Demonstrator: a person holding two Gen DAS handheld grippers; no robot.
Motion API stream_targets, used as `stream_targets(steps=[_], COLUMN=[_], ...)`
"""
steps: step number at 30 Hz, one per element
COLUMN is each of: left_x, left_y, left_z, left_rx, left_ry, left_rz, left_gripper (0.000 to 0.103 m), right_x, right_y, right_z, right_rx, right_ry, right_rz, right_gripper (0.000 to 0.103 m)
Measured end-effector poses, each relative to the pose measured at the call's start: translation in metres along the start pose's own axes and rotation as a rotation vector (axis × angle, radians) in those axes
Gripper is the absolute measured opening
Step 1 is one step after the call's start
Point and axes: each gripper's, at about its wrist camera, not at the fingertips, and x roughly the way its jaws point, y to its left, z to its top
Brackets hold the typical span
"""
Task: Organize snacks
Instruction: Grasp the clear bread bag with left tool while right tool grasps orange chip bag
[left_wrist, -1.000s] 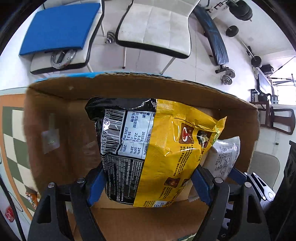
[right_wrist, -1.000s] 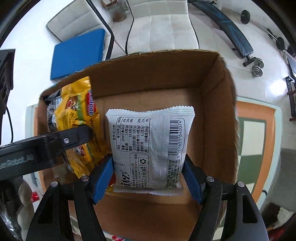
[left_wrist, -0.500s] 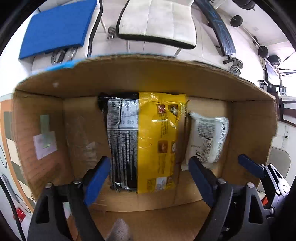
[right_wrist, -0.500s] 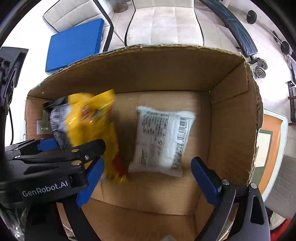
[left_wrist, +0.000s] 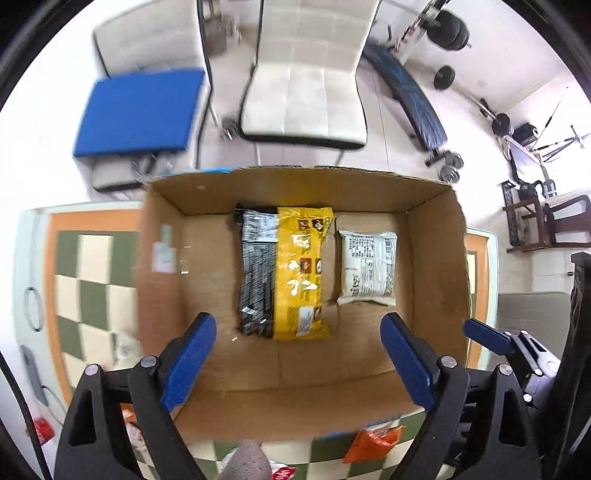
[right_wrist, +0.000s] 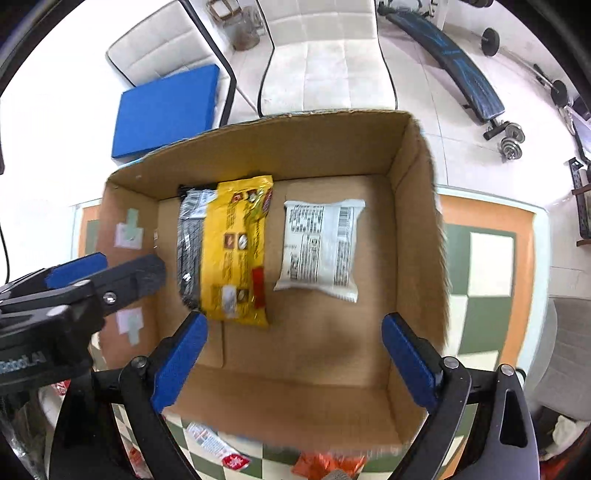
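Both tongs — left tongs (left_wrist: 298, 356) and right tongs (right_wrist: 291, 360) — hang wide and empty over the cardboard box (left_wrist: 436, 258), where a yellow snack bag (left_wrist: 295, 273) and white packet (left_wrist: 367, 267) lie side by side; next, likely the orange packet (left_wrist: 373, 443) at the tabletop's (left_wrist: 92, 280) near edge.

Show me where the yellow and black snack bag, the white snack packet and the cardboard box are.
yellow and black snack bag (left_wrist: 291, 275), left wrist view, yellow middle panel
white snack packet (right_wrist: 319, 243), right wrist view, printed middle
cardboard box (right_wrist: 419, 236), right wrist view, right inner wall

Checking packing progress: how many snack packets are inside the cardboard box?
2: a yellow-and-black bag lying flat mid-floor, and a white packet beside it on its right. Nothing else shows in the box.
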Motion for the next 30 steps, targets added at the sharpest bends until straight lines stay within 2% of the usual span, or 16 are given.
stream_targets(steps=[3,7,9,12,16,18,22,30], left_x=[-0.027,-0.032,-0.026,-0.002,0.049,0.073,0.105,0.111], left_y=[0.0,0.003,0.007,0.016,0.031,0.037,0.039,0.045], left_z=[-0.037,-0.086,-0.118,-0.163,-0.216,-0.237,-0.267,-0.279], left_rx=[-0.01,-0.068,-0.102,-0.175,-0.313,-0.374,-0.447,-0.418], left_ry=[-0.061,-0.061,-0.051,0.026,0.192,0.25,0.333,0.304], left_rz=[0.023,0.033,0.056,0.051,-0.002,-0.012,-0.031,0.086], left_gripper=[0.091,0.091,0.091,0.091,0.091,0.091,0.091,0.091], right_x=[-0.021,-0.035,-0.033,-0.014,0.02,0.045,0.085,0.138], right_y=[0.006,0.012,0.013,0.022,0.029,0.031,0.031,0.031], right_z=[-0.029,-0.075,-0.103,-0.143,-0.19,-0.208,-0.229,-0.253], right_rx=[-0.003,-0.027,-0.067,-0.209,-0.383,-0.467,-0.586,-0.778], right_ry=[-0.034,-0.044,-0.02,0.071,0.183,0.25,0.325,0.431], right_rz=[0.014,0.028,0.026,-0.048,-0.172,-0.23,-0.316,-0.392], right_gripper=[0.097,0.097,0.097,0.097,0.097,0.097,0.097,0.097])
